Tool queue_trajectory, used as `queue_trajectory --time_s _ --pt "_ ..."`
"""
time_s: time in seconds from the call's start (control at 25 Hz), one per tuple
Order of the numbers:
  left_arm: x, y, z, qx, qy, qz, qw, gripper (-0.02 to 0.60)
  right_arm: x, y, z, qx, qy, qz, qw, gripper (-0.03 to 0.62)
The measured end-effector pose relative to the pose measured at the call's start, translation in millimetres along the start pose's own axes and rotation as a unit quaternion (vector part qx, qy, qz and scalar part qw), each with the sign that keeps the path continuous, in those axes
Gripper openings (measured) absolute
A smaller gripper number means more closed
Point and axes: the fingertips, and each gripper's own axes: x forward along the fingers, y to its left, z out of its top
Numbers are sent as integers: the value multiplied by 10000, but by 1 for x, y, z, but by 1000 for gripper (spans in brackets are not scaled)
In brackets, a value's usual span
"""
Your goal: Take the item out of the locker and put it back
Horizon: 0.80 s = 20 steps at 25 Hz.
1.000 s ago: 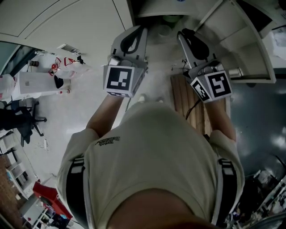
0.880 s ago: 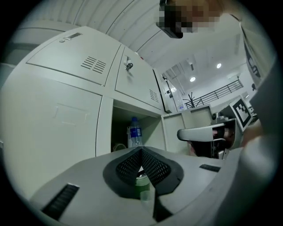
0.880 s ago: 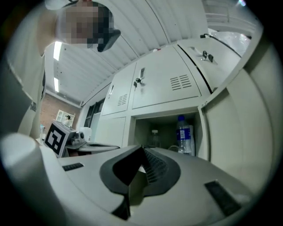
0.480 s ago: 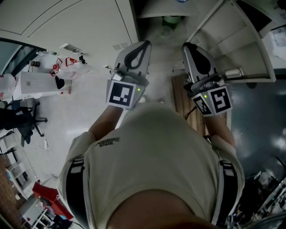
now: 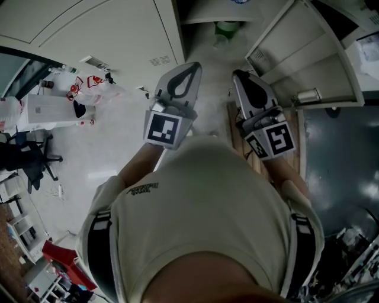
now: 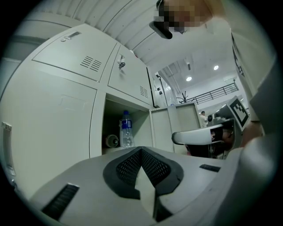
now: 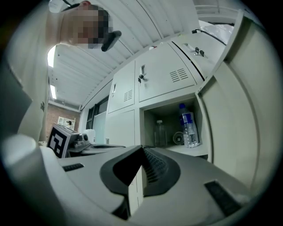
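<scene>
The locker compartment stands open, its door swung out to the right. Inside stands a clear water bottle with a blue label, green-capped from above. Beside it lies a round can-like thing, and a second clear bottle stands further in. My left gripper and right gripper are held level, side by side, in front of the opening. Both stay clear of the shelf. Each is shut with nothing between its jaws.
Shut locker doors surround the open compartment. A slatted wooden bench lies on the floor under my right gripper. An office chair and a white table stand far left. The person's torso fills the lower head view.
Both grippers have drawn back from the locker opening toward the person's body and sunk a little. Neither carries anything.
</scene>
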Motion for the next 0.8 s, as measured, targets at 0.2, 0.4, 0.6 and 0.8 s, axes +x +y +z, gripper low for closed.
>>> queue_trajectory --time_s 0.2,0.4,0.6,0.8 --pt "0 -1 1 -56 -18 62 10000 14 -2 3 -2 65 43 24 10000 0" --pt "2 -3 -5 -148 111 66 9998 14 -7 2 -1 32 50 13 10000 0" --pt "4 -1 -11 -222 163 104 9996 14 -8 0 -4 116 88 5 9999 0" --pt "4 0 -13 -175 169 96 9997 14 -5 2 -5 114 105 62 9999 0"
